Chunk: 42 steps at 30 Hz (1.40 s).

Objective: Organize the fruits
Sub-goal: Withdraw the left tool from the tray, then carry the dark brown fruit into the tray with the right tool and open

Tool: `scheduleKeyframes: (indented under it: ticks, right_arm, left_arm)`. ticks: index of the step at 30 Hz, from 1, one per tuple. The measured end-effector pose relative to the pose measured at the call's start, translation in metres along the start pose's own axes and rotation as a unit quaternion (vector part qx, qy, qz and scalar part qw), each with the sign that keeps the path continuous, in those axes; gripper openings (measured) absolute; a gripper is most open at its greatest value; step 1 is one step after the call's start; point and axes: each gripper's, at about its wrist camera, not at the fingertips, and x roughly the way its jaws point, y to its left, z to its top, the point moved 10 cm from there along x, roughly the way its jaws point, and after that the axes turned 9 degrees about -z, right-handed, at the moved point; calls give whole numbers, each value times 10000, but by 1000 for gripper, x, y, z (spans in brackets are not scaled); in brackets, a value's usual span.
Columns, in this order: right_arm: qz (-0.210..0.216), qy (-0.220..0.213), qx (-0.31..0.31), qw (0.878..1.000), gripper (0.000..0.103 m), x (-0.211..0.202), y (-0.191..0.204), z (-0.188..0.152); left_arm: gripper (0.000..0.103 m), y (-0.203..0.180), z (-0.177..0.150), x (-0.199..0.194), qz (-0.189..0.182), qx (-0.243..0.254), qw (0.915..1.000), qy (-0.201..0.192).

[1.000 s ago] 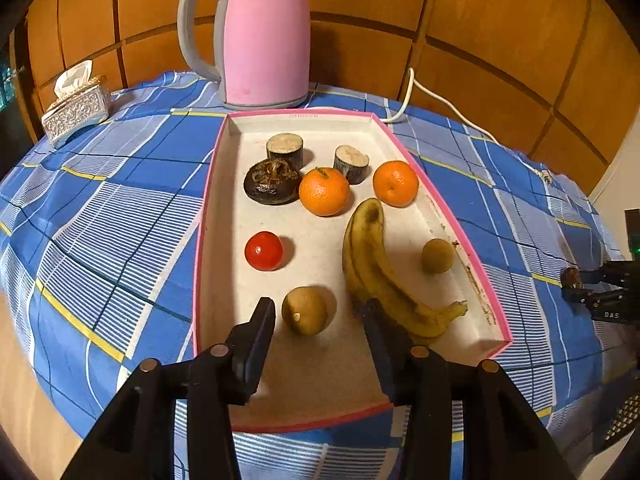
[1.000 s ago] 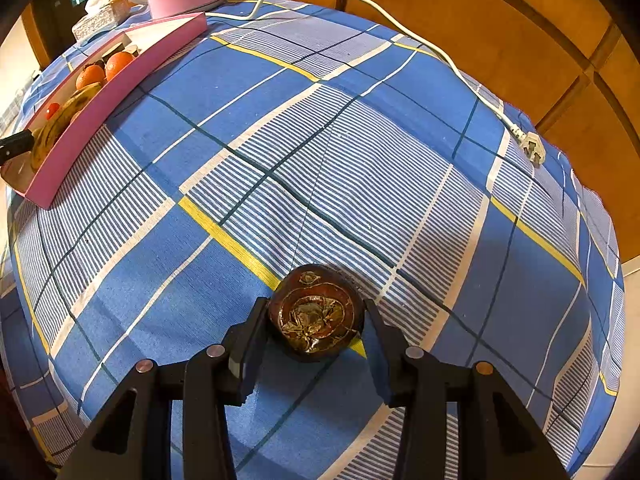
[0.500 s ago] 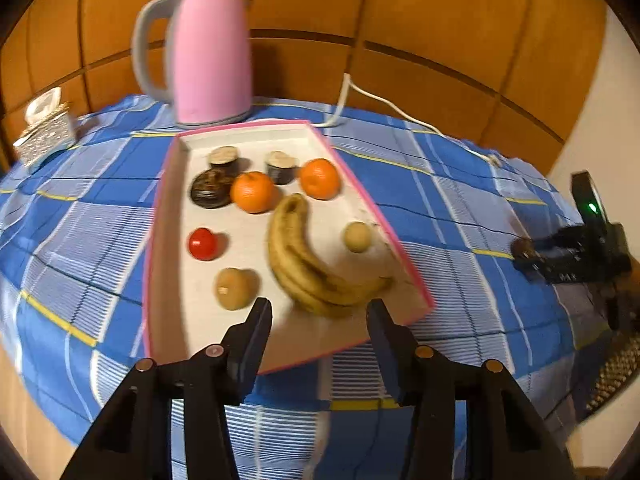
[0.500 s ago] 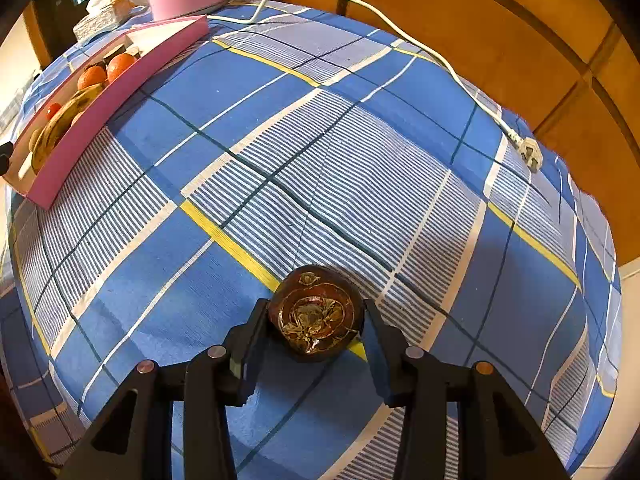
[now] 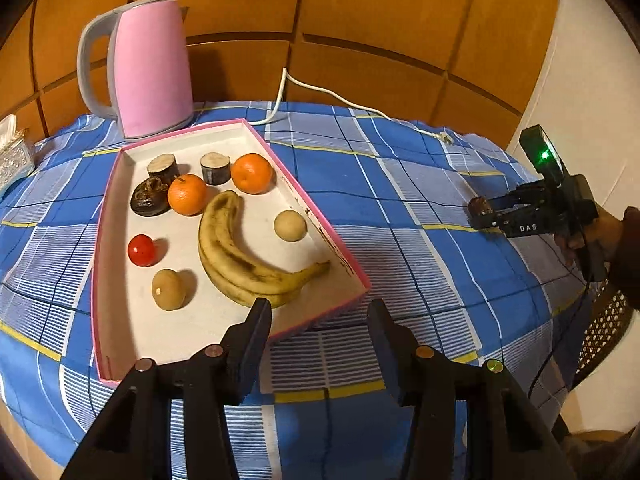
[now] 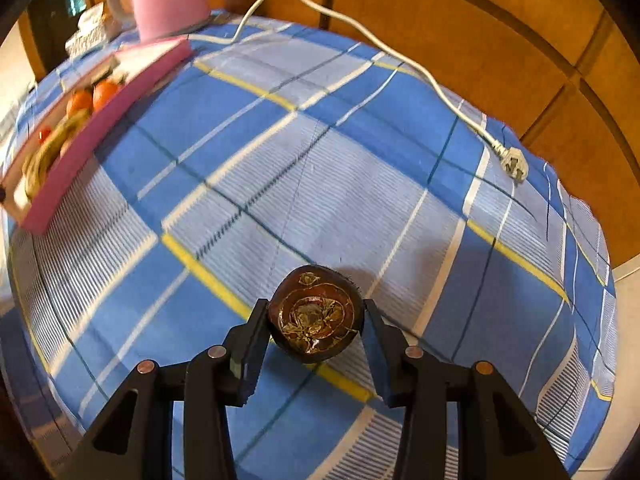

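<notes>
now the left gripper [image 5: 318, 312] has swung off the tray [image 5: 110, 184]: a second ago its fingers sat over the tray's near end beside a brown fruit, and here they hang past the near right corner, above the checked cloth [image 5: 400, 216] of the table. its jaws have just been opening and stand apart with nothing between them. the right gripper [image 6: 316, 312] has not shifted; it is clamped on the dark fruit [image 6: 316, 314], as before, a pad against each side, low over the cloth.

in the tray lie a banana [image 5: 240, 256], two oranges [image 5: 187, 194], a small red fruit [image 5: 141, 250], two pale brown round fruits [image 5: 169, 290], two cut dark stubs [image 5: 215, 168] and another dark fruit [image 5: 150, 198]. a pink kettle [image 5: 150, 68] stands behind the tray, its white cord [image 6: 360, 28] trailing across the cloth to a loose plug [image 6: 514, 162]. a tissue box [image 5: 14, 148] sits at the far left edge.

from the left view the right gripper [image 5: 480, 212] is well apart from the tray, off to the right, held by a hand [image 5: 596, 232]. open cloth lies between it and the tray, with the tray's pink wall on that side.
</notes>
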Motion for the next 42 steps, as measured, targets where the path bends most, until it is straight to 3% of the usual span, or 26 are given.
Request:
scheduleKeyframes:
  ticks: [11,19,28,34,39,41,42]
  right_arm:
    - [298,-470,-479,9973,45,-28,41,32]
    - [913,-827,-859,9887,45,-47,108,77]
    - [1616,-1244,-1320,9700,45,-68,199,135]
    - [1655,-1259,-1403,9680,45,-57,233,162]
    - [1732,-1013,-1201,9723,46,-40,238,168]
    - [1769,-969,-1068,9736,52,-38,236,169]
    - [1837,-952,-1010,9731,61,-40,235,168]
  left_arm:
    - [51,-4,3,-3,-56,118,9999,-48]
    - [51,4,0,-4,-11,5,10000,-16]
    - [51,16,-5,-4,69,-182,9998,26]
    - [51,21,-8,-5,84,-227,9997,40]
    - [51,27,-8,-5,103,-258,9996,44]
    - [51,31,-7,-6,152,-159,9997,48]
    - [51,31,-6,-6,146,-92,9998,58]
